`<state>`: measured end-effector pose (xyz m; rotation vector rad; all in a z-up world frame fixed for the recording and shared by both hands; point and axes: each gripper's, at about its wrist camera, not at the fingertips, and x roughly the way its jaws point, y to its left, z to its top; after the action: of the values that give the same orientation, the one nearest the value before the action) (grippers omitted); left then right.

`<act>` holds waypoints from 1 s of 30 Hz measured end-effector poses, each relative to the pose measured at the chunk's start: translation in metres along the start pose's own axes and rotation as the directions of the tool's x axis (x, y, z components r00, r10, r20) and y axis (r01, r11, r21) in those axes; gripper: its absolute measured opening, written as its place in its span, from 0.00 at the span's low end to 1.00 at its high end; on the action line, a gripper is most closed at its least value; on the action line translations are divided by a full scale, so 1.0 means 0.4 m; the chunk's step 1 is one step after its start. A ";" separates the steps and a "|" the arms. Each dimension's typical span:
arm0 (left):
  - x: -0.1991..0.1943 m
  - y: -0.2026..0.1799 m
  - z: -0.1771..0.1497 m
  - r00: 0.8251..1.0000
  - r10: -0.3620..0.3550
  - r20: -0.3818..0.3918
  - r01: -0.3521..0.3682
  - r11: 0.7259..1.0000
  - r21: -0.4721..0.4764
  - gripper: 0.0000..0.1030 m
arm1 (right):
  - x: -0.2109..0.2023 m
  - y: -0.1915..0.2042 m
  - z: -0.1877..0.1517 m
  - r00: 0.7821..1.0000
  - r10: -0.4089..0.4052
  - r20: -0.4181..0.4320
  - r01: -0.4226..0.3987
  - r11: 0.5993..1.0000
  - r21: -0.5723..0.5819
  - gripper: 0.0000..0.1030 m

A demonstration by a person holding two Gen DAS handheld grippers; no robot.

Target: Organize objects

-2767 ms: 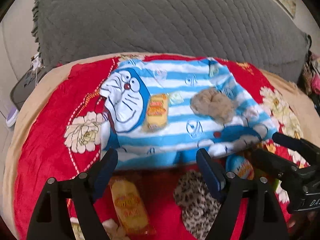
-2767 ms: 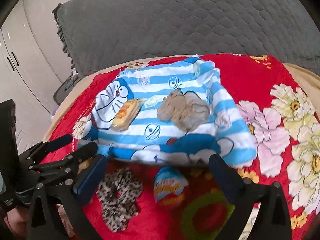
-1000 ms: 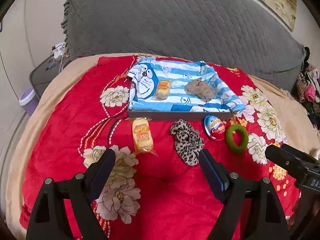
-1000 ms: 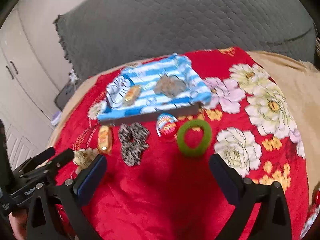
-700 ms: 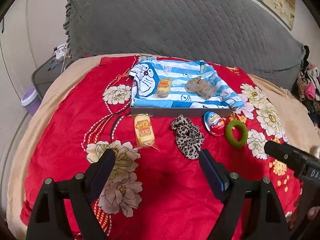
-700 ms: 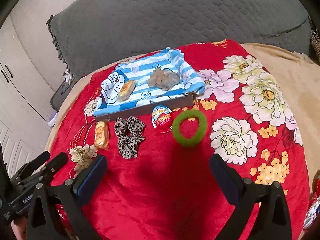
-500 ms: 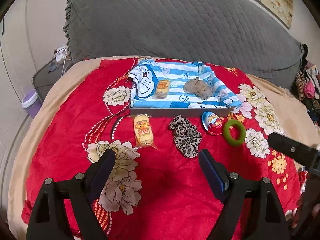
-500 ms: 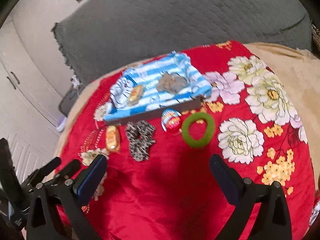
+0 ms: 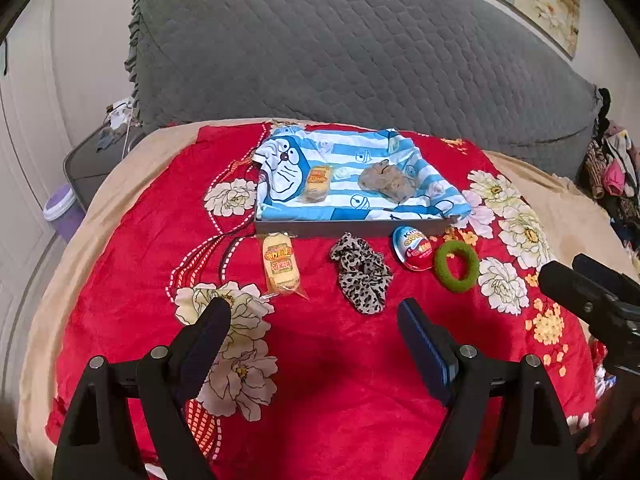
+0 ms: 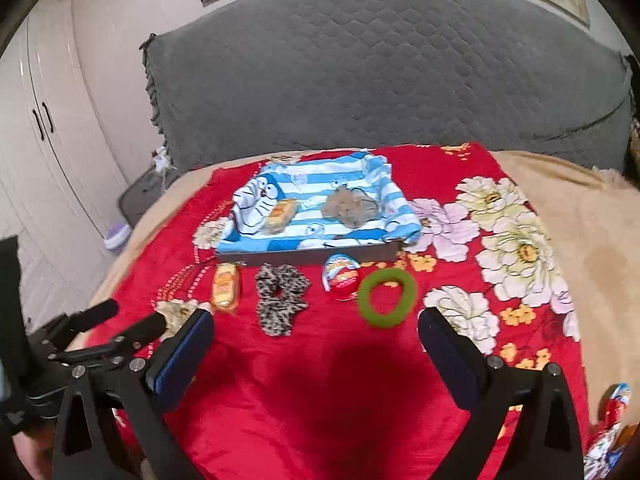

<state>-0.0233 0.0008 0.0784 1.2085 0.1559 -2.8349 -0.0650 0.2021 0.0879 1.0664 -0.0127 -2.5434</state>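
A shallow dark box point(image 9: 344, 227) point(image 10: 304, 255) lined with a blue-striped cartoon cloth holds a yellow snack pack point(image 9: 317, 182) point(image 10: 281, 211) and a brown scrunchie point(image 9: 386, 181) point(image 10: 351, 207). In front of it on the red blanket lie a second yellow snack pack point(image 9: 281, 265) point(image 10: 226, 286), a leopard scrunchie point(image 9: 361, 273) point(image 10: 281, 296), a chocolate egg point(image 9: 414, 242) point(image 10: 341, 275) and a green ring point(image 9: 457, 266) point(image 10: 387, 297). My left gripper point(image 9: 314, 330) and right gripper point(image 10: 316, 334) hover open and empty, well short of these items.
A grey quilted headboard point(image 9: 340, 52) rises behind the box. The red floral blanket point(image 9: 328, 360) covers a beige bed. A bedside stand point(image 9: 96, 156) and a purple-lidded bin point(image 9: 60, 210) stand at the left, white wardrobe doors point(image 10: 52, 140) beyond. Another wrapped egg point(image 10: 614, 406) lies at the right edge.
Both grippers have drawn back and risen from close over the box, so the whole row of items shows. Their jaws have stayed open and empty throughout.
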 end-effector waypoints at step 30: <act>0.063 -0.030 -0.070 0.997 -0.030 -0.076 0.030 1.000 -0.001 0.84 | 0.067 -0.075 -0.082 0.982 -0.073 -0.175 0.089 0.992 0.086 1.00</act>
<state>-0.0218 0.0155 0.0417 1.3257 0.1781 -2.8154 -0.0699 0.2252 0.0416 1.3459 -0.0434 -2.5347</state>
